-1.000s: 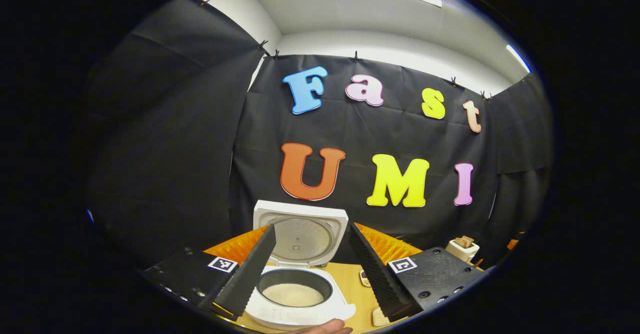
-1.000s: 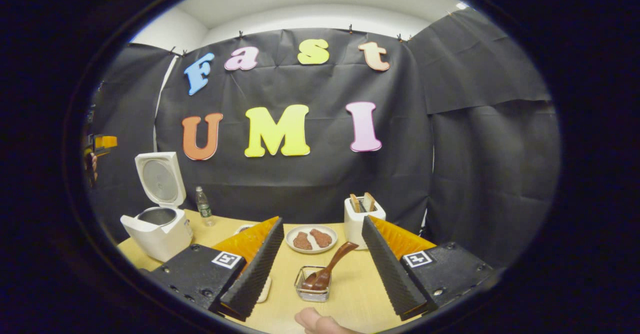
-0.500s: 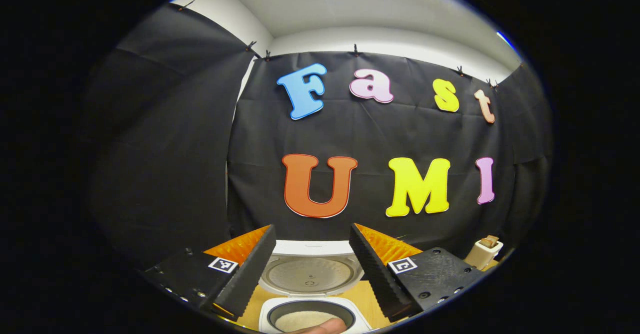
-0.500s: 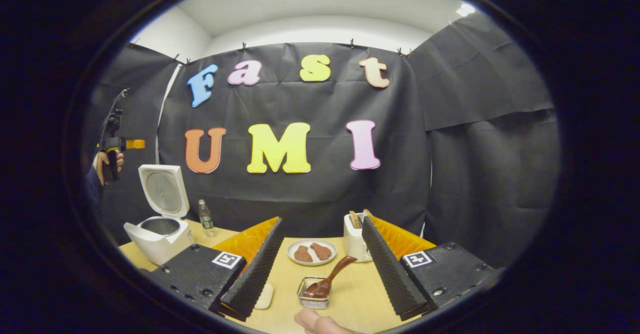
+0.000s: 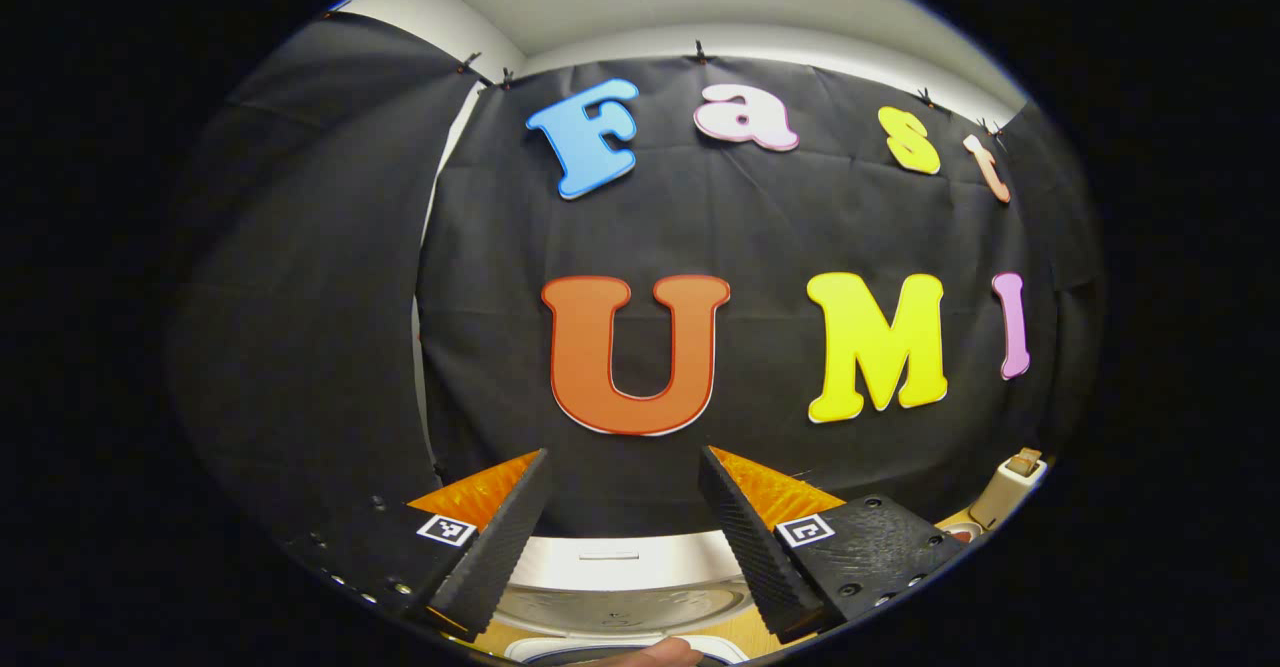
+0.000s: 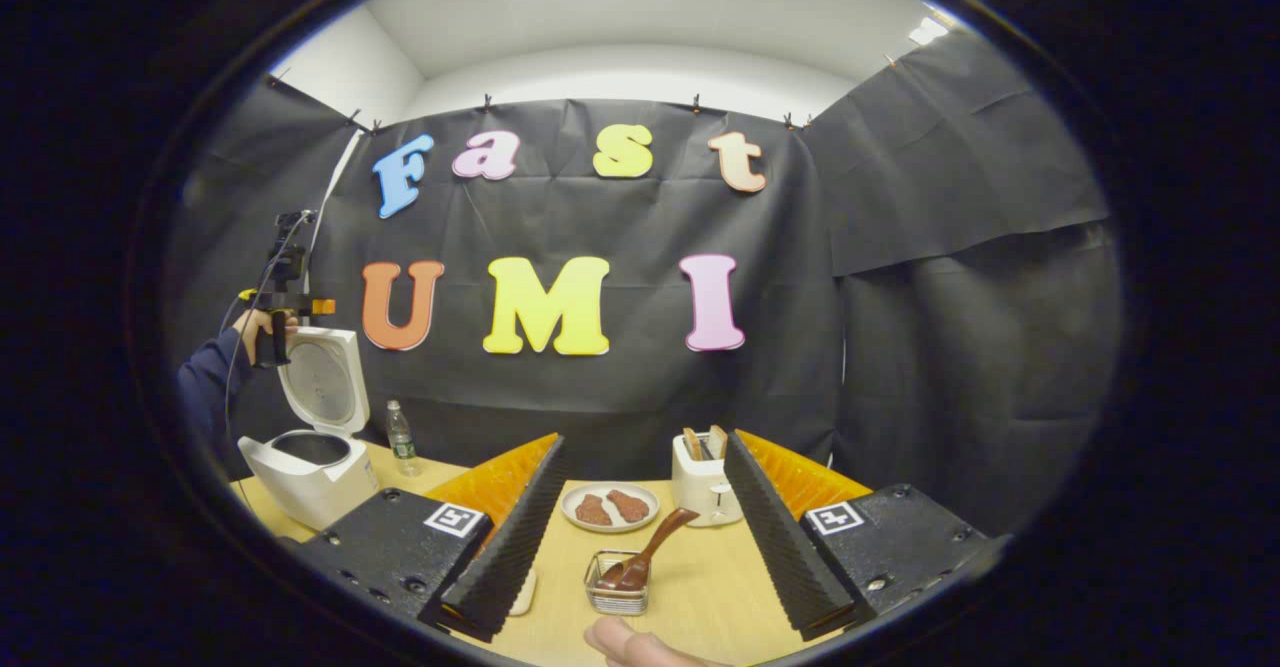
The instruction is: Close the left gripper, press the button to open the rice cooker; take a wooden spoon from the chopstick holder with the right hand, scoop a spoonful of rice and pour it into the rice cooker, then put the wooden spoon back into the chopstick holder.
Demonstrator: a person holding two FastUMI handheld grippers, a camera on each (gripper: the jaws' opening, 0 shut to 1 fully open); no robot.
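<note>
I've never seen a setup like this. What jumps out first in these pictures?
In the right gripper view, the white rice cooker stands at the table's left end with its lid flipped up. Nearer the middle, a wooden spoon leans in a small chopstick holder, framed by the open right tool.

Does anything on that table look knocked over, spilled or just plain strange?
Nothing stands out. The rice cooker stands upright with its lid raised, the wooden spoon leans in its holder, and the plate, toaster and bottle sit tidy on the table.
</note>
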